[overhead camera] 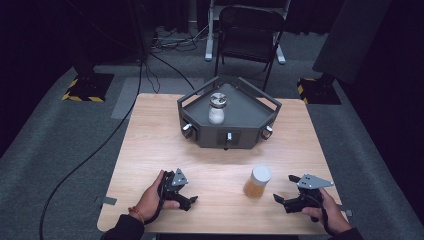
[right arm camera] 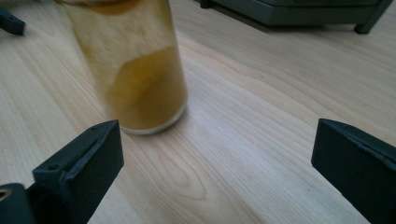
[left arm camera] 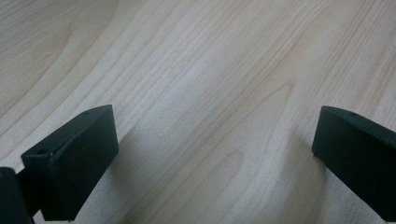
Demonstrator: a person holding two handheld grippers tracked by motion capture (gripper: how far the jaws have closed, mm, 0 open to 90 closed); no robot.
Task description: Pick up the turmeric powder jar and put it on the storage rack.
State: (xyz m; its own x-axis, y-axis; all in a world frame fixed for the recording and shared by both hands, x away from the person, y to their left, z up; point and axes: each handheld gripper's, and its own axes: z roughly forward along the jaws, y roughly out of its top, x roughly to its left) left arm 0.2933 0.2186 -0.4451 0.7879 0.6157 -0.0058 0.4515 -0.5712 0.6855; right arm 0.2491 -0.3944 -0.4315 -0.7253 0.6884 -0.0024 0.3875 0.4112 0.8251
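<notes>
my right gripper [overhead camera: 286, 189]: jaws wide, nothing held | amber jar [overhead camera: 257, 182] upright on bench [overhead camera: 150, 150], near it | my left gripper [overhead camera: 192, 199]: jaws wide, empty

The jar's [right arm camera: 135, 65] lid is cut off, its glass perhaps motion-blurred.

My left hand [overhead camera: 152, 197] rests low near the front edge, wrapped around the left gripper [overhead camera: 192, 200], which points to the right with its jaws spread wide and nothing between them. My right hand [overhead camera: 327, 212] grips the right gripper [overhead camera: 282, 189] from behind; it points left, toward the other, its jaws also wide apart and holding nothing. Both forearms come in from below.
</notes>
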